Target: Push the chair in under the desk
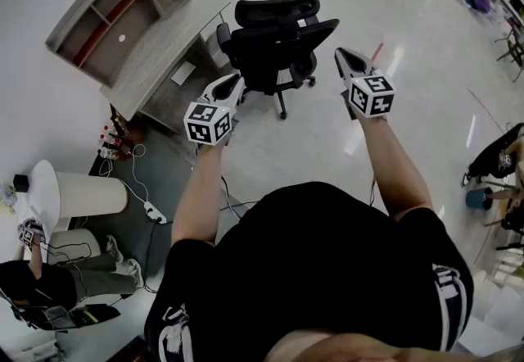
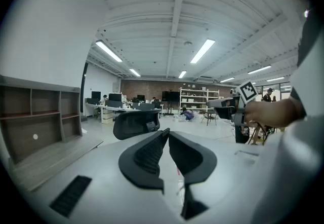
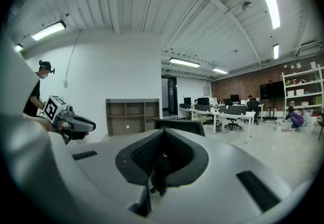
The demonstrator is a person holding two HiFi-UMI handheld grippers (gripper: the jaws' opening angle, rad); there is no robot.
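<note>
A black office chair point(image 1: 277, 42) stands on the floor, pulled out to the right of the grey desk point(image 1: 160, 53), its back towards me. My left gripper point(image 1: 236, 80) is held up in the air just short of the chair's left side, jaws shut and empty. My right gripper point(image 1: 341, 53) hovers beside the chair's right side, also shut with nothing in it. Neither touches the chair. In the left gripper view the chair's headrest point(image 2: 135, 122) shows beyond the shut left gripper point(image 2: 167, 133). In the right gripper view the chair's top edge point(image 3: 186, 126) sits just past the shut right gripper point(image 3: 163, 134).
A shelf hutch point(image 1: 115, 4) stands on the desk against the wall. Cables and a power strip point(image 1: 154, 211) lie on the floor at left, near a seated person point(image 1: 49, 282). Open floor spreads right of the chair. More desks point(image 3: 228, 112) stand far off.
</note>
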